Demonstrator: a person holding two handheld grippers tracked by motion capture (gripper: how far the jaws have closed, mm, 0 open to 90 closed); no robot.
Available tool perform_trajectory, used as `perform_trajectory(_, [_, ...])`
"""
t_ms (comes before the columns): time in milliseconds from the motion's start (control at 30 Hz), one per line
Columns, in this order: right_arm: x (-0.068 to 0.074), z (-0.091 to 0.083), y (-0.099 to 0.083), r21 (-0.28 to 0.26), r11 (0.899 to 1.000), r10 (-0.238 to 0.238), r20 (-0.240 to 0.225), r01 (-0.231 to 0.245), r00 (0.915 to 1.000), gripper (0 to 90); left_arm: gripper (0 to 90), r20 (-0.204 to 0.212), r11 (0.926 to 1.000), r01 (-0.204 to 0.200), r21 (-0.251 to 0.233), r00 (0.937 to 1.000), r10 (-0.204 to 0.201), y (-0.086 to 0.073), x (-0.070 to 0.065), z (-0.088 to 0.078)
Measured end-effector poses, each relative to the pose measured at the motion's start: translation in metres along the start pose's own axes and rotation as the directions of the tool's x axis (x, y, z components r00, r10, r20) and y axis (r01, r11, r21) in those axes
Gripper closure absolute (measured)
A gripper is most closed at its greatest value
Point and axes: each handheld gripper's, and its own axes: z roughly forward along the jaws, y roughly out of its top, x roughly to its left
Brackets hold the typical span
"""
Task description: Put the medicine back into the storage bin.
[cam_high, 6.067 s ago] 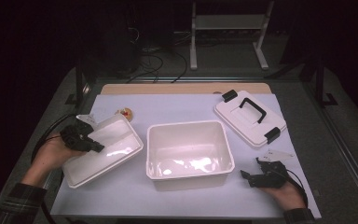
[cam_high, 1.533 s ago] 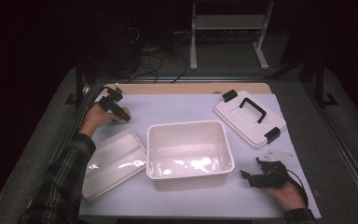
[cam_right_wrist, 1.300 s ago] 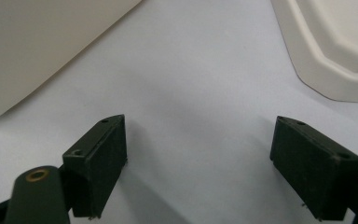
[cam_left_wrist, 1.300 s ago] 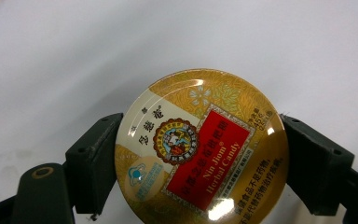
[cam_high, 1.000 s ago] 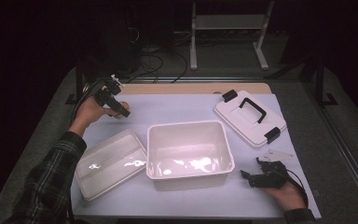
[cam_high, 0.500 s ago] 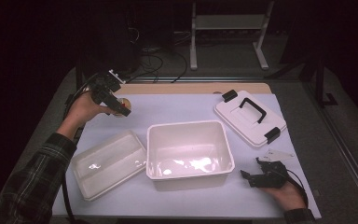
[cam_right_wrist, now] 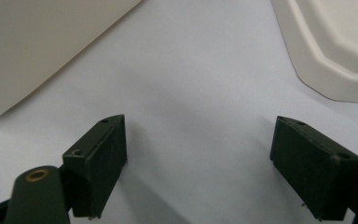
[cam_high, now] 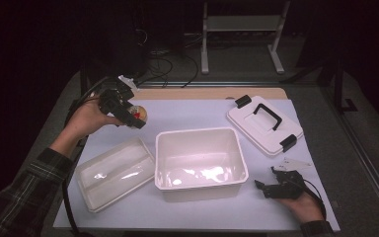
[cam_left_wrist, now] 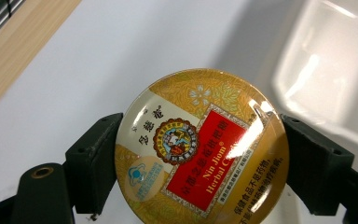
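Between the two black jaws of the left gripper (cam_left_wrist: pixel 200 154) sits a round tin (cam_left_wrist: pixel 201 148), its gold lid with a red label facing the camera that rides on that gripper. One jaw presses against the tin's left edge and the other against its right edge, so the tin is clamped across its full width. From the high view, the tin (cam_high: pixel 139 113) shows as a small pale disc with a red spot at the tip of the left gripper (cam_high: pixel 134 118), held up above the white mat (cam_high: pixel 197 111) near the table's far left corner, just short of the wooden strip (cam_high: pixel 202 93) along the far edge. The person's left hand (cam_high: pixel 86 118) wraps the gripper body, and a plaid sleeve (cam_high: pixel 22 197) runs back to the bottom left corner.

Nearest the tin, to its right and lower in the high view, stands the open white bin (cam_high: pixel 201 163) at the middle of the mat; its rim (cam_left_wrist: pixel 326 70) also shows at the upper right of the left gripper view. A shallow white tray (cam_high: pixel 114 178) lies touching or just beside the bin's left side. Well apart, at the far right of the mat, lies the bin's lid (cam_high: pixel 265 124) with a black handle and black clips.

Near the right front corner, the right gripper (cam_high: pixel 269 186) rests low on the mat in the right hand (cam_high: pixel 303 207), its jaws spread wide with nothing but bare mat between them (cam_right_wrist: pixel 198 172).
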Motion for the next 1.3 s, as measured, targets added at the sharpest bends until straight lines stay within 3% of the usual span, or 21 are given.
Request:
perform_trajectory(267, [0.000, 0.000, 0.000, 0.000, 1.000, -0.001, 0.001, 0.001, 1.0000, 17.9, 19.7, 0.044, 0.9959, -0.089, -0.015, 0.9950, 0.090, 0.011, -0.032, -0.005])
perform_trajectory(333, [0.000, 0.000, 0.000, 0.000, 1.000, -0.001, 0.001, 0.001, 1.0000, 17.9, 19.6, 0.055, 0.9906, -0.135, -0.020, 0.9891, 0.136, 0.016, -0.044, -0.005])
perform_trajectory(533, [0.000, 0.000, 0.000, 0.000, 1.000, 0.000, 0.000, 0.000, 1.0000, 17.9, 19.6, 0.094, 0.9845, -0.171, -0.037, 0.9803, 0.174, 0.021, -0.065, -0.002])
perform_trajectory(567, [0.000, 0.000, 0.000, 0.000, 1.000, 0.000, 0.000, 0.000, 1.0000, 17.9, 19.6, 0.106, 0.9805, -0.192, -0.040, 0.9750, 0.196, 0.023, -0.073, 0.001])
perform_trajectory(600, [0.000, 0.000, 0.000, 0.000, 1.000, 0.000, 0.000, 0.000, 1.0000, 17.9, 19.6, 0.106, 0.9805, -0.192, -0.040, 0.9750, 0.196, 0.023, -0.073, 0.001])
perform_trajectory(700, [0.000, 0.000, 0.000, 0.000, 1.000, 0.000, 0.001, 0.000, 1.0000, 17.9, 19.6, 0.123, 0.9739, -0.224, -0.039, 0.9661, 0.227, 0.026, -0.086, 0.009])
perform_trajectory(833, [0.000, 0.000, 0.000, 0.001, 1.000, 0.000, 0.000, 0.000, 1.0000, 17.8, 19.7, 0.142, 0.9663, -0.255, -0.032, 0.9558, 0.257, 0.029, -0.098, 0.018])
perform_trajectory(933, [0.000, 0.000, 0.000, 0.001, 1.000, 0.001, 0.000, -0.001, 1.0000, 17.8, 19.6, 0.148, 0.9628, -0.269, -0.022, 0.9516, 0.269, 0.030, -0.103, 0.023])
perform_trajectory(1000, [0.000, 0.000, 0.000, 0.001, 1.000, 0.001, 0.000, -0.001, 1.0000, 17.8, 19.6, 0.153, 0.9564, -0.292, -0.001, 0.9451, 0.289, 0.030, -0.109, 0.032])
perform_trajectory(1300, [0.000, 0.000, 0.000, 0.001, 1.000, 0.000, 0.000, 0.000, 1.0000, 17.8, 19.6, 0.165, 0.9491, -0.314, 0.023, 0.9375, 0.306, 0.023, -0.115, 0.061])
